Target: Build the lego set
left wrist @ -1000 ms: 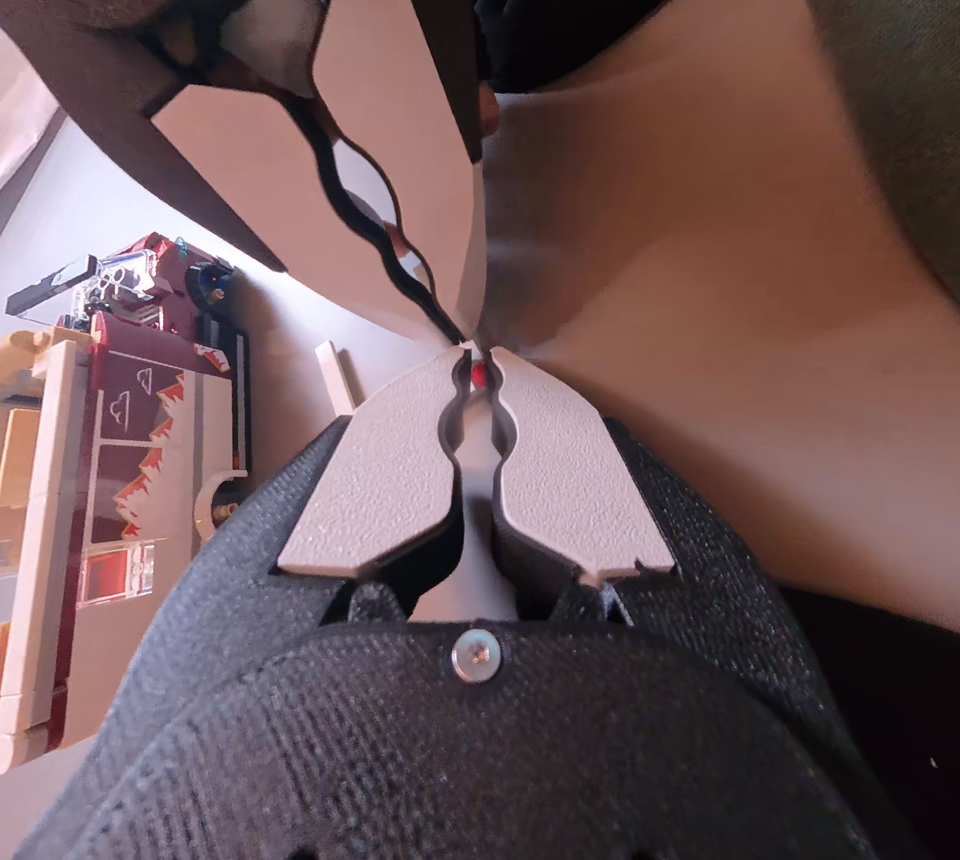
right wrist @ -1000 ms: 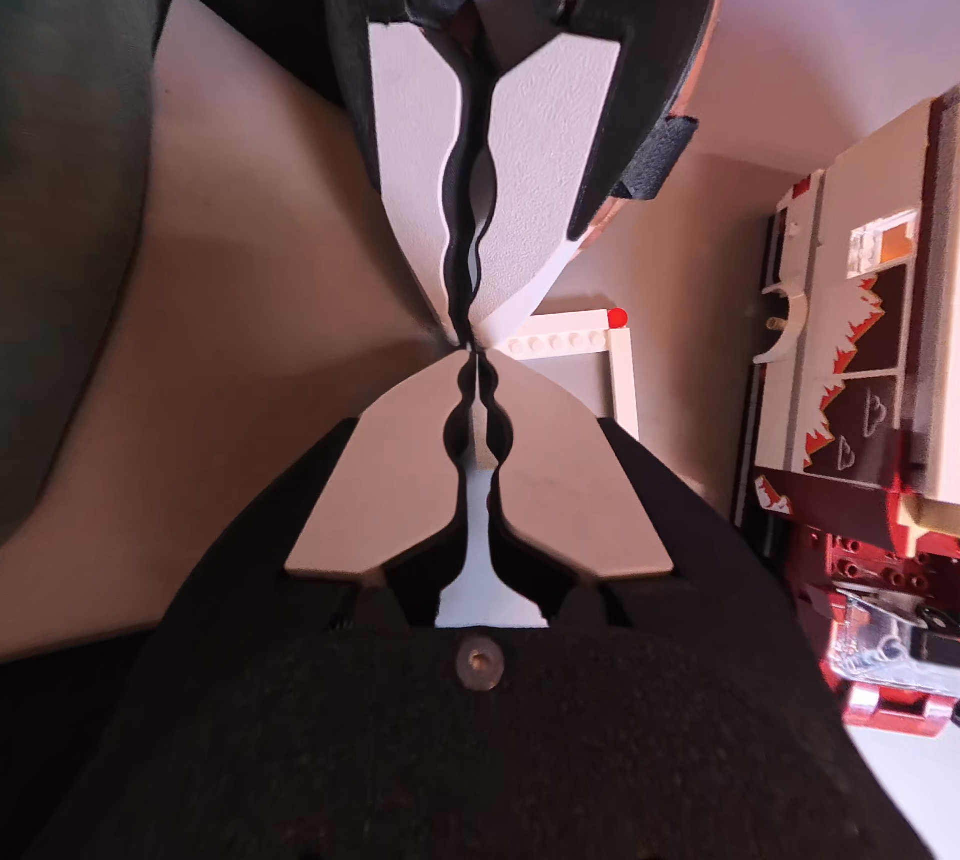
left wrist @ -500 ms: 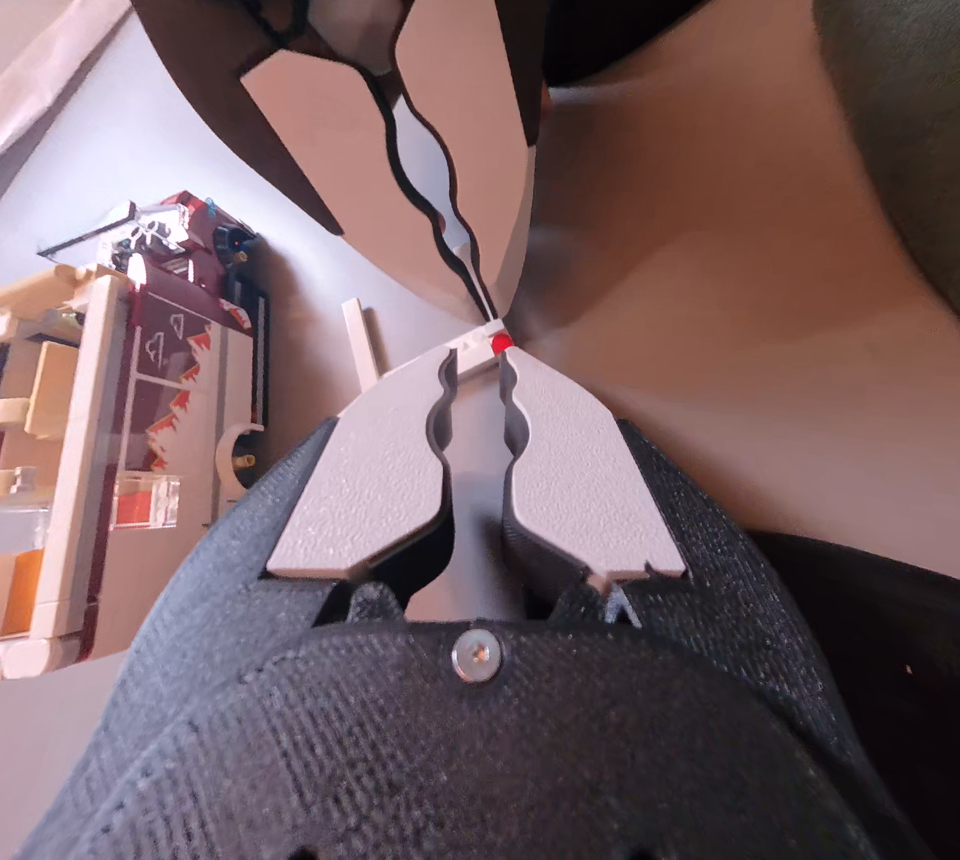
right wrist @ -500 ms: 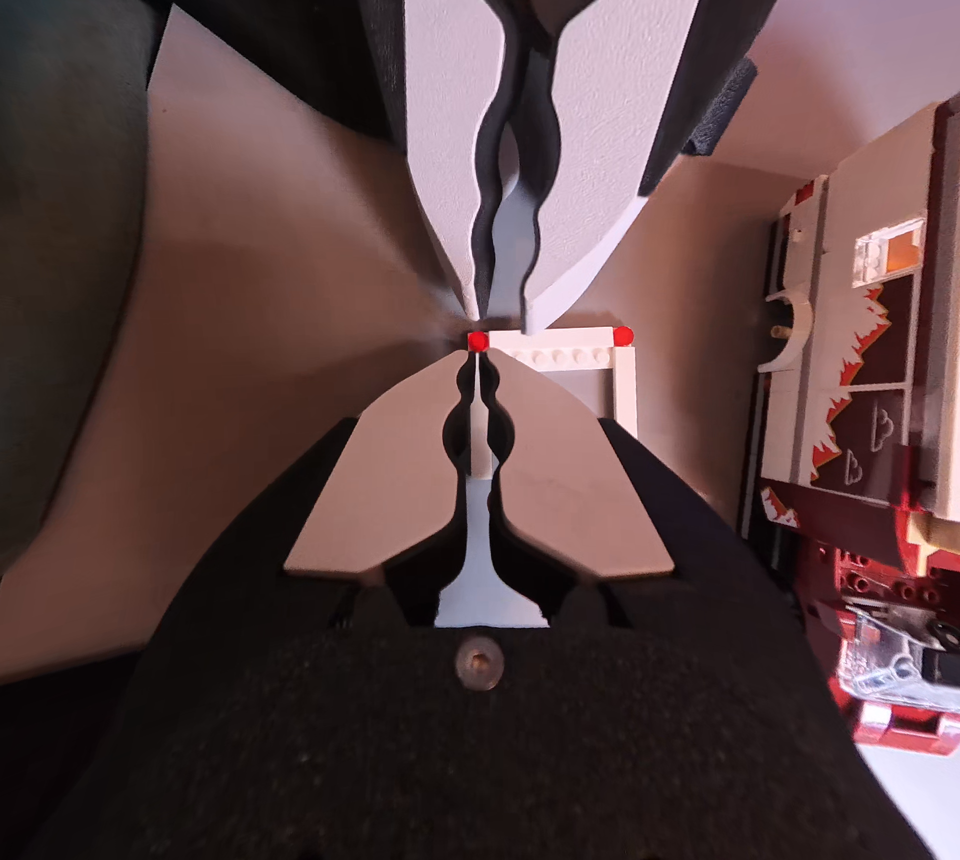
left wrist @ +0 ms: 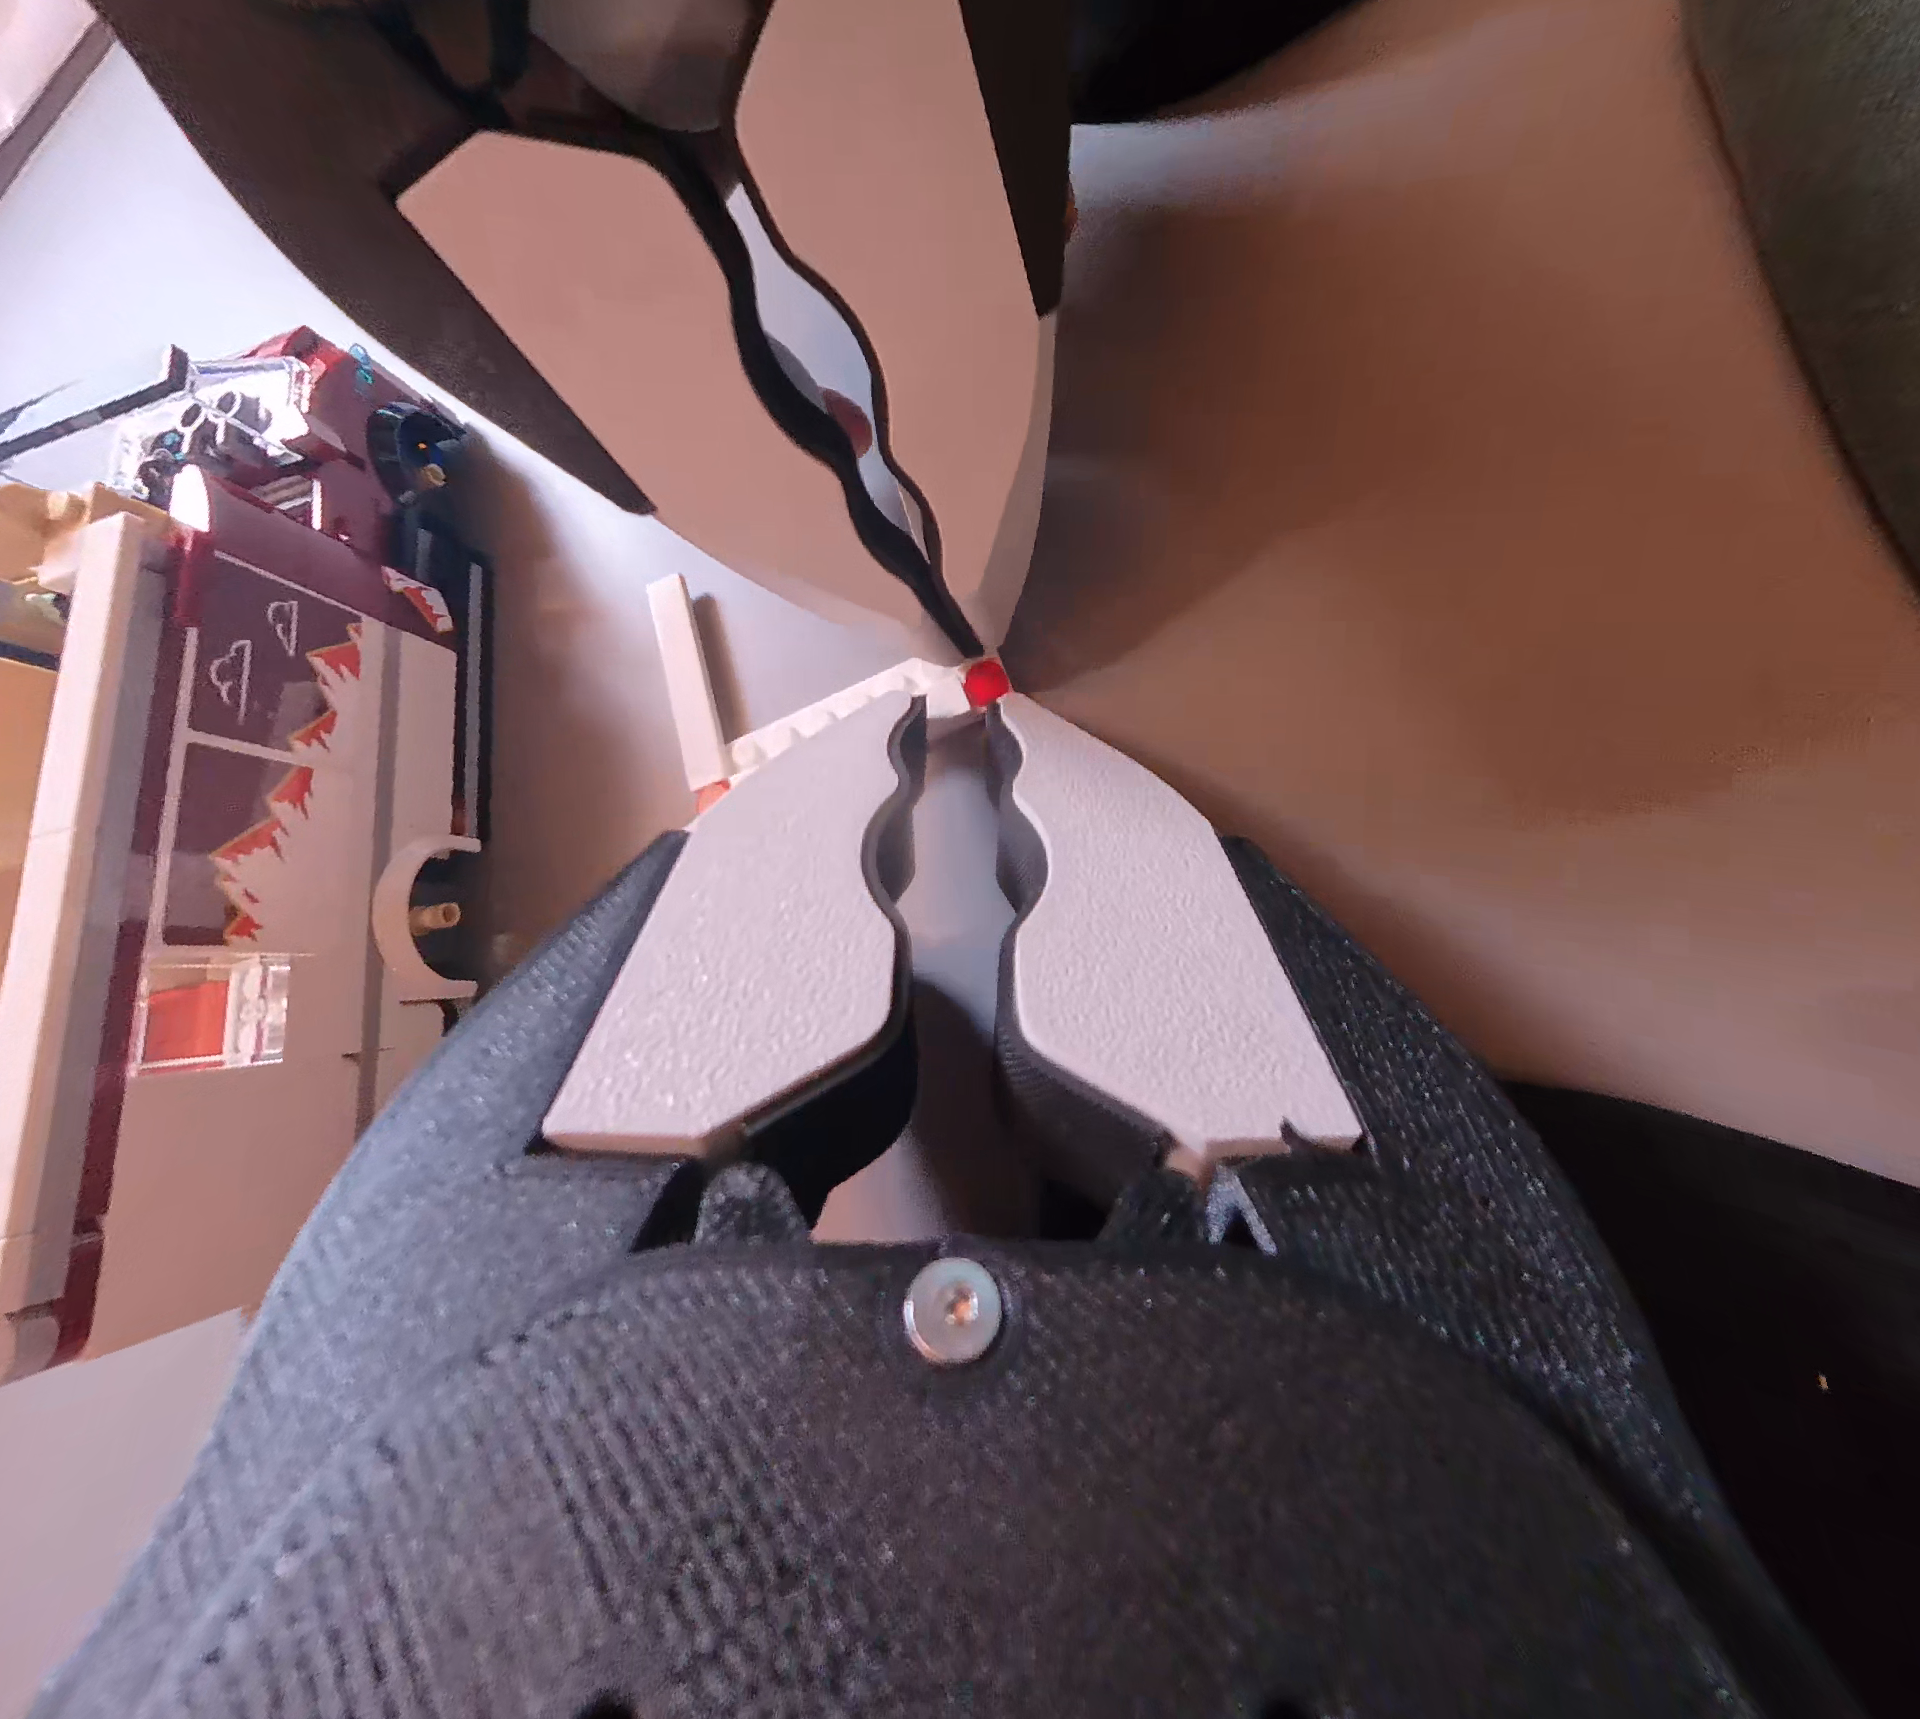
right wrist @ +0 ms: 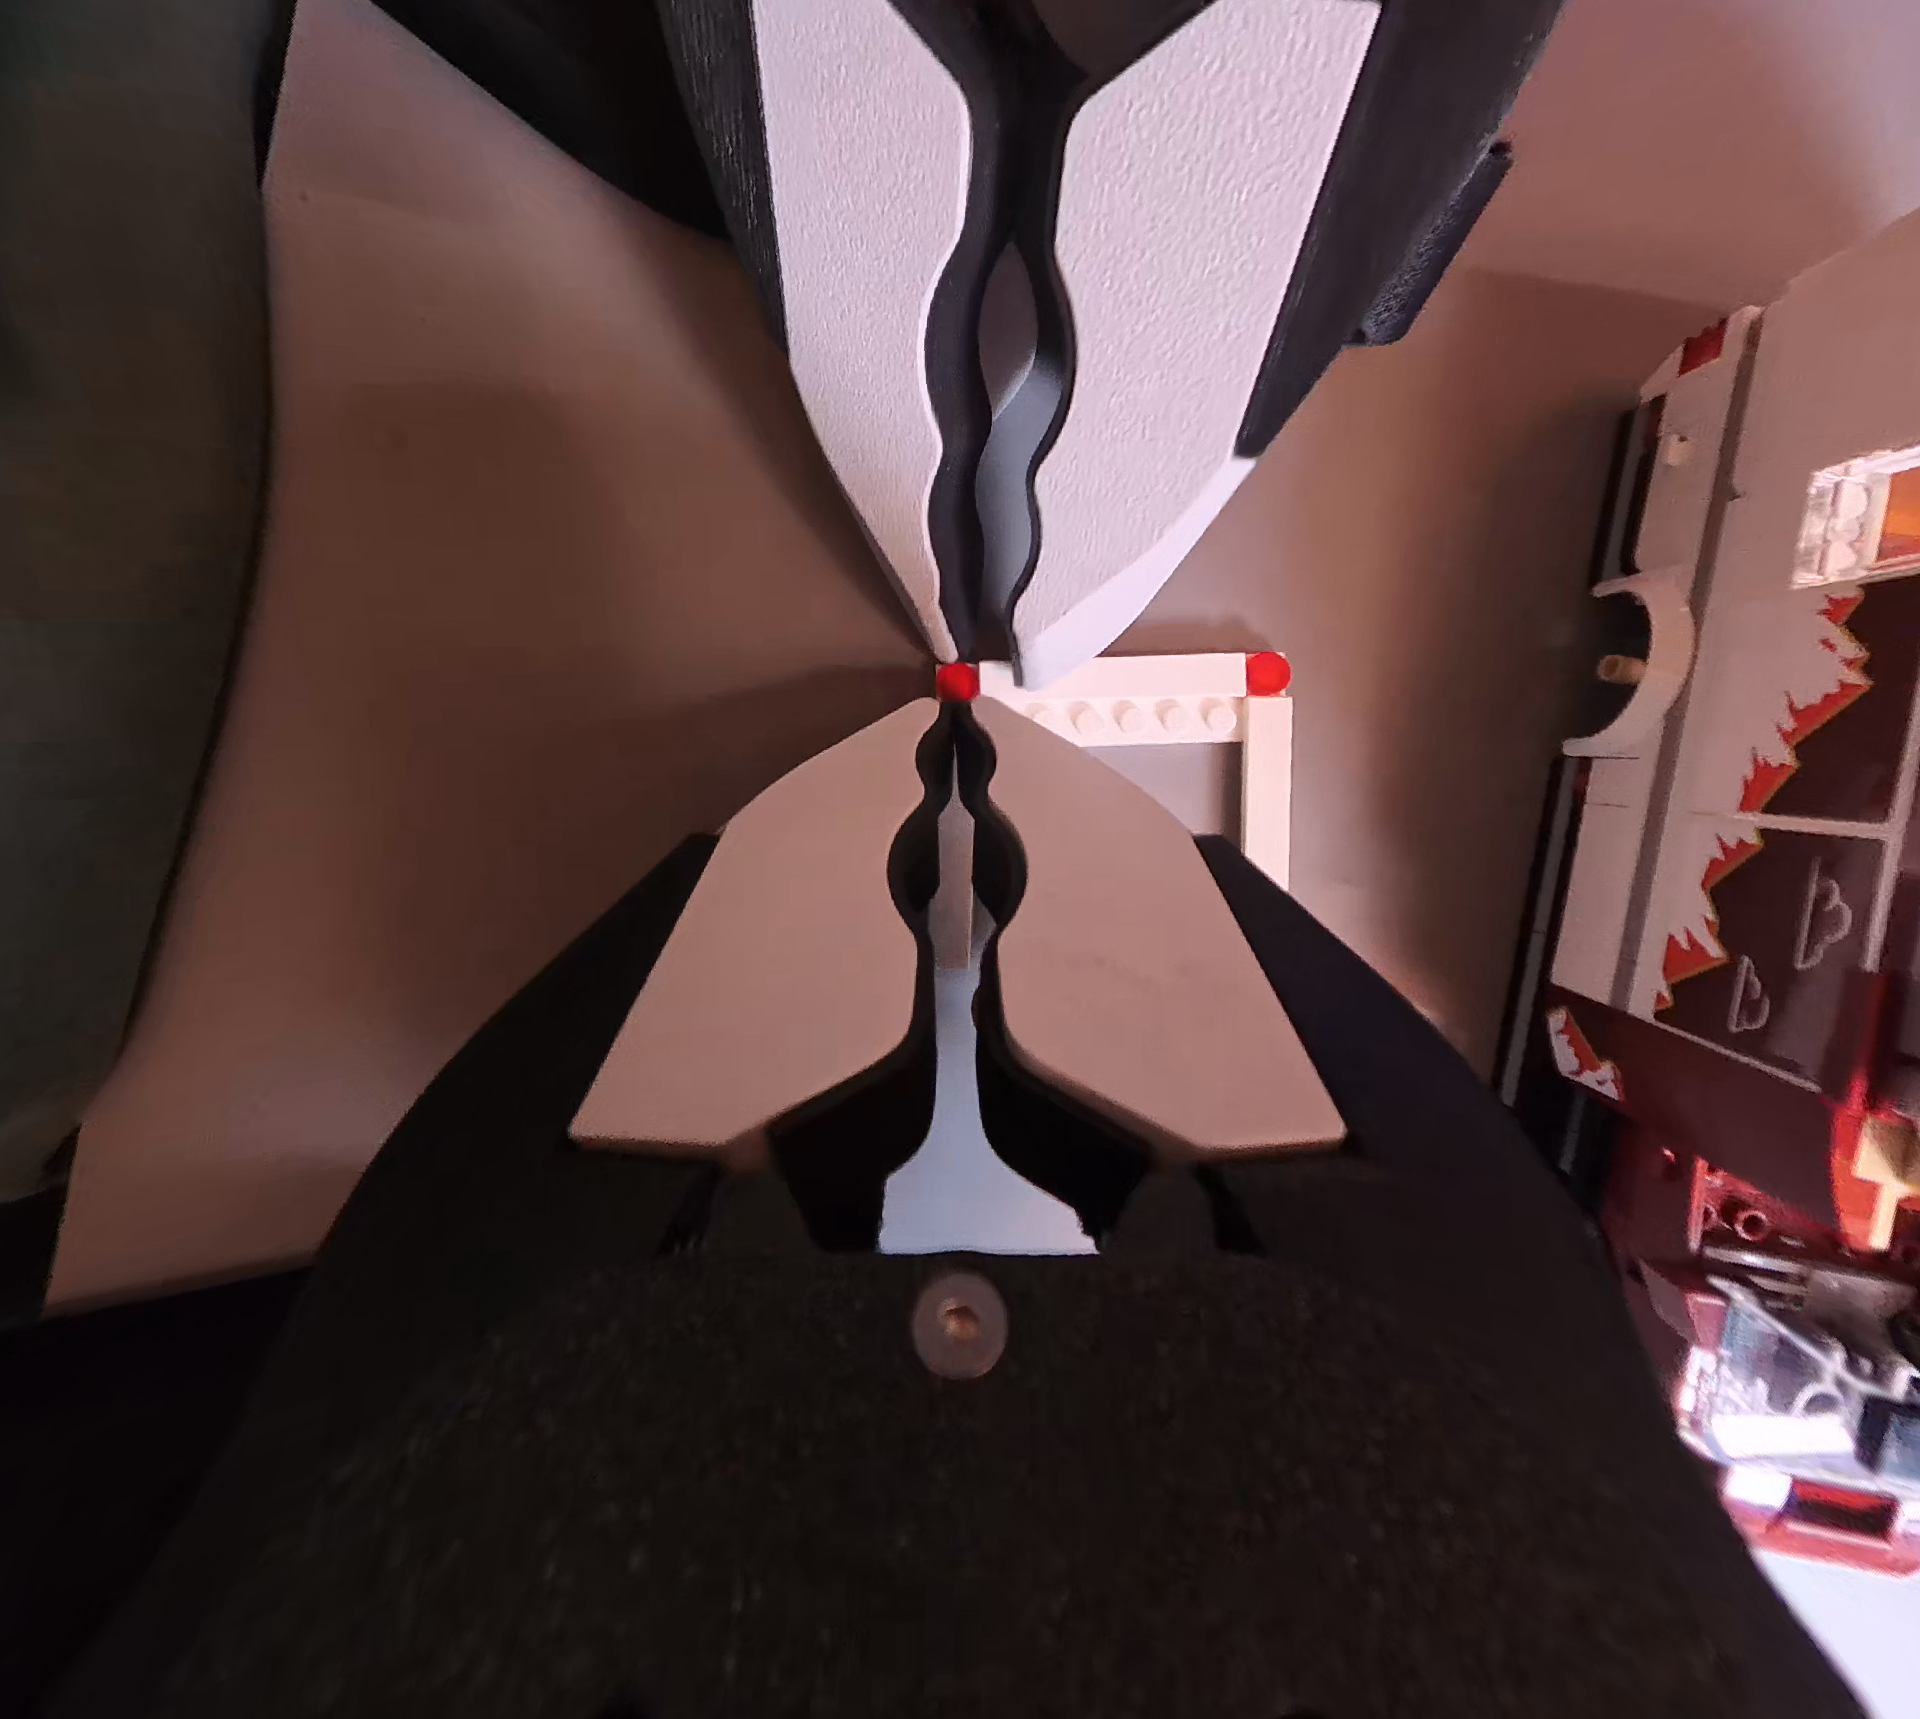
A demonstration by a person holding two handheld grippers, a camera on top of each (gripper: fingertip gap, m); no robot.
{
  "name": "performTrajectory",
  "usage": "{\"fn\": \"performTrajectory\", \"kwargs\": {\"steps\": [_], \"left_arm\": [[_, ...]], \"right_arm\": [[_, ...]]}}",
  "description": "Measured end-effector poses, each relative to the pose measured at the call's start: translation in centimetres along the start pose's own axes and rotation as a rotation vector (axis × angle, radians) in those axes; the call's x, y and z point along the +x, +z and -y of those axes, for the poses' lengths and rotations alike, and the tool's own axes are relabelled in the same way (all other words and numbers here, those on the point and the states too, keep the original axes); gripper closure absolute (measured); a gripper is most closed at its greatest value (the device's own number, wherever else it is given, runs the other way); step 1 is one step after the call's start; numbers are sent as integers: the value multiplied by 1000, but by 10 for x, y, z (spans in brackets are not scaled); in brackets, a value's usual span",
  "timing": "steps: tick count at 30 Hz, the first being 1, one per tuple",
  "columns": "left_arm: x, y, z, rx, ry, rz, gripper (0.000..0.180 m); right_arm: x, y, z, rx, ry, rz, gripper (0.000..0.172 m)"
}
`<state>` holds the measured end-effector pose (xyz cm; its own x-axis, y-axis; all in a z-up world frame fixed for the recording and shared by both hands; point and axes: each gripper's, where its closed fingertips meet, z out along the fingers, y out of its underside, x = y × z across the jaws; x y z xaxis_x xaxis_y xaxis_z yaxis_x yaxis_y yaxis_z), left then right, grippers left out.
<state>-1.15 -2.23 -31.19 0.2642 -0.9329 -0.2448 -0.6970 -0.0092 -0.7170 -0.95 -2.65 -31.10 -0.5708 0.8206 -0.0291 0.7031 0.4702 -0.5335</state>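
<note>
At the far left of the left wrist view stands a big toy-brick model point(left wrist: 260, 786) in dark red, cream and white with flame-edged panels, resting on the pale tabletop point(left wrist: 582, 589). Just right of it lies a white toy-brick frame point(left wrist: 686, 682) with a studded rail. At this frame's near corner sits a small red round stud point(left wrist: 985, 682). The left gripper point(left wrist: 956, 713) has its textured white fingers slightly spread, their tips on either side of the corner just below the stud; whether they press on it cannot be told. The right gripper point(left wrist: 961, 646) comes in from above, tips together at the same stud.

In the right wrist view the right gripper point(right wrist: 956, 713) is pressed together, pinching the thin white frame edge point(right wrist: 956, 921) that runs between its fingers, its tips right below the red stud point(right wrist: 957, 681). The left gripper point(right wrist: 987, 667) reaches down from above onto the white rail. Further right, a second red stud point(right wrist: 1268, 673) marks the frame's other corner, and the brick model point(right wrist: 1766, 838) stands at the right edge.
</note>
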Motion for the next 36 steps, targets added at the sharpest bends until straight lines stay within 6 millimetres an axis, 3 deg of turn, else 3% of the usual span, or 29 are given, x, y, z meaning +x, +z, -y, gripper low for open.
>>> {"fn": "performTrajectory", "kwargs": {"steps": [10, 20, 36], "left_arm": [[1, -1, 1, 16, -17, -3, 174], [1, -1, 1, 18, 0, 7, 176], [1, -1, 1, 22, -6, 4, 176]], "right_arm": [[0, 1, 0, -29, 7, 51, 172], [3, -7, 5, 92, 23, 29, 172], [2, -1, -3, -33, -44, 10, 172]]}}
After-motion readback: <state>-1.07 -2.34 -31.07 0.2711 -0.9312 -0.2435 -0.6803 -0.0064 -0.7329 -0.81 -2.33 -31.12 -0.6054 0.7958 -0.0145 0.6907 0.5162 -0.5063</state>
